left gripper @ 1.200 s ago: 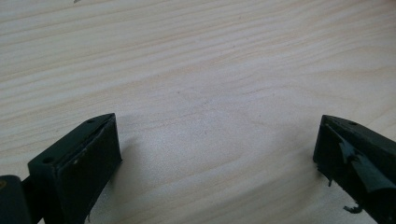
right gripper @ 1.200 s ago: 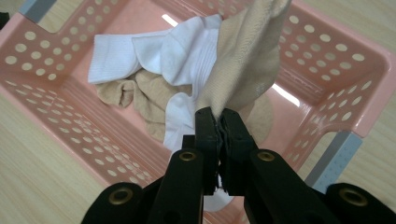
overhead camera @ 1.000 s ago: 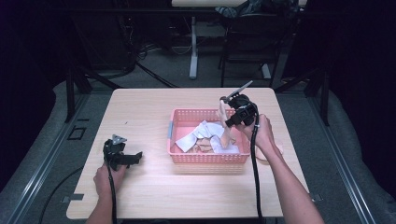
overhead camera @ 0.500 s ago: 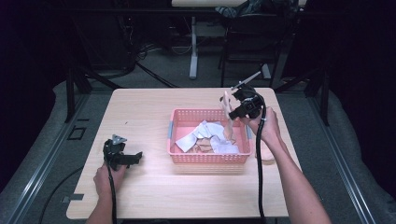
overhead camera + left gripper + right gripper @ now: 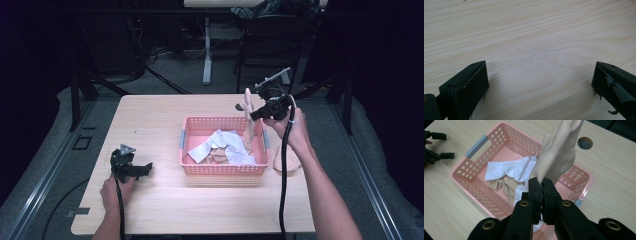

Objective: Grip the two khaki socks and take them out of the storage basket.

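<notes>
Currently the right claw (image 5: 248,116) is clamped on the cuff end of a beige sock (image 5: 247,122), which hangs from it with its long axis near vertical — the lower end dips into the right half of the pink basket (image 5: 225,169). In the right gripper view the jaws pinch the fabric (image 5: 557,152) above the remaining white and beige socks (image 5: 510,173). Open desk (image 5: 155,120) lies left of and in front of the basket; a second beige item (image 5: 286,165) rests on the desk just beside the basket's right wall, near the desk edge. The left claw (image 5: 145,166) sits well apart at the left, jaws spread with nothing between them — bare wood shows in its own view. The right hand is plainly nearer.
</notes>
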### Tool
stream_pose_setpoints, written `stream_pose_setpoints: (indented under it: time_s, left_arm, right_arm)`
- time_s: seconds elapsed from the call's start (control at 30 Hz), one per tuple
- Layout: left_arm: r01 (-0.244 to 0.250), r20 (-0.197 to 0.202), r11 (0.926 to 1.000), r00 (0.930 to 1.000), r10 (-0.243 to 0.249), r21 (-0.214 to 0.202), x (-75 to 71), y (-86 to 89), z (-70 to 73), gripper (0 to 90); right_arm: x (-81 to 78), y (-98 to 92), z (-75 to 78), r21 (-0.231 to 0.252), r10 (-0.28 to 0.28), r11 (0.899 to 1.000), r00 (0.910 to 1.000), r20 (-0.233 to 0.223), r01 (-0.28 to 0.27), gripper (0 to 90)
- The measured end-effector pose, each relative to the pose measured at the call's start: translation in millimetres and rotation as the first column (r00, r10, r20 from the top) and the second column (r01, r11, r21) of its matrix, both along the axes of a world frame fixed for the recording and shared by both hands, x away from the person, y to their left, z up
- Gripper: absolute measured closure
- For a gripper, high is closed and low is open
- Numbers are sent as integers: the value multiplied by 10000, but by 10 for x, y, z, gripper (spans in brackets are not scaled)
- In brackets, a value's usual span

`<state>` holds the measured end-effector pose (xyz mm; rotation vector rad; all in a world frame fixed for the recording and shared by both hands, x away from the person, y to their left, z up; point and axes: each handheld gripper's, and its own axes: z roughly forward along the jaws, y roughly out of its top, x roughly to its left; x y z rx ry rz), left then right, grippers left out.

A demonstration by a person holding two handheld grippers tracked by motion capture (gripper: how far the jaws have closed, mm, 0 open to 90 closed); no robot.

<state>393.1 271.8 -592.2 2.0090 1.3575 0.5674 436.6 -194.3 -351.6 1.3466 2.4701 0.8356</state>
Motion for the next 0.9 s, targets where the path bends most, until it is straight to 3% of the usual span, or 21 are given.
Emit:
stream_pose_setpoints:
  time_s: [0.5,0.73,0.9]
  left_arm:
    - [3,-6,10000,10000,-3,3,0,0,1,4]
    - [-5,-20,10000,10000,5,-11,0,-1,2,4]
    - [3,-12,10000,10000,-3,4,0,0,2,4]
  right_arm:
    - [-70,-307,207,-16,-422,9991,9985,354,423,872]
    - [-128,-606,249,80,-966,9953,9942,465,964,872]
    - [-151,-820,193,-5,-1438,9896,9888,392,1440,872]
